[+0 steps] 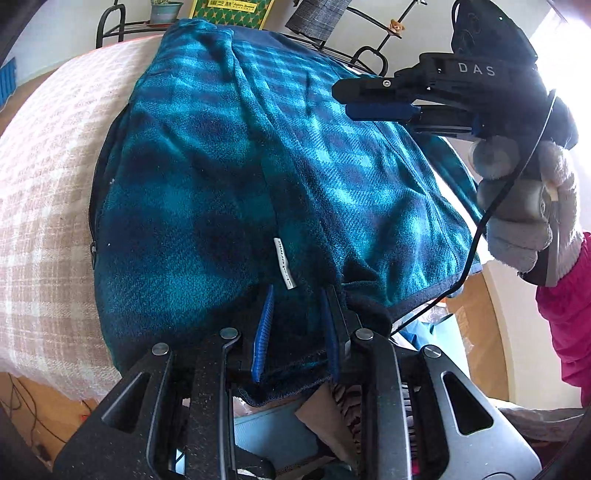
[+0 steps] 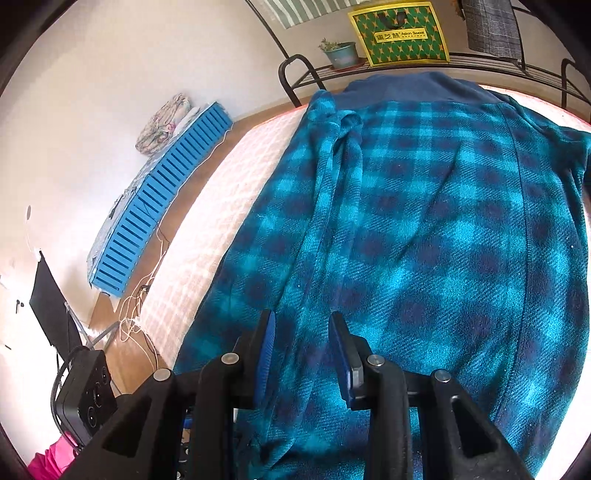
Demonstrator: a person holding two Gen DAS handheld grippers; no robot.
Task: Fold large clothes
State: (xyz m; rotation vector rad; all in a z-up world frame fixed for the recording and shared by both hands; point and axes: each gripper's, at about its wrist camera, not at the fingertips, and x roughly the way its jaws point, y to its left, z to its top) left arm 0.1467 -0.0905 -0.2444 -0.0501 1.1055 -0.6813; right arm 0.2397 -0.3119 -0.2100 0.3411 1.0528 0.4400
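Hovering over plaid fleece garment (image 1: 236, 177) | left gripper (image 1: 295, 332) spread, hem between pads, nearer | right gripper (image 2: 303, 354) spread, empty | long axis runs away toward collar

- The fleece garment (image 2: 424, 229) lies spread lengthwise on the checked bed cover (image 2: 207, 236), collar end away from the cameras, near hem hanging over the bed's near edge.
- A metal rack (image 2: 369, 68) stands behind the bed's far end, and on it sit a potted plant (image 2: 341, 53) and, just right of it, a printed box (image 2: 402, 35).
- A slatted panel (image 2: 159, 206) leans by the wall, left of the bed (right wrist view).
- The left gripper (image 1: 297, 325) straddles the garment's near hem.
- The right gripper (image 1: 373, 99) hangs above the garment's right side, clear of the cloth.
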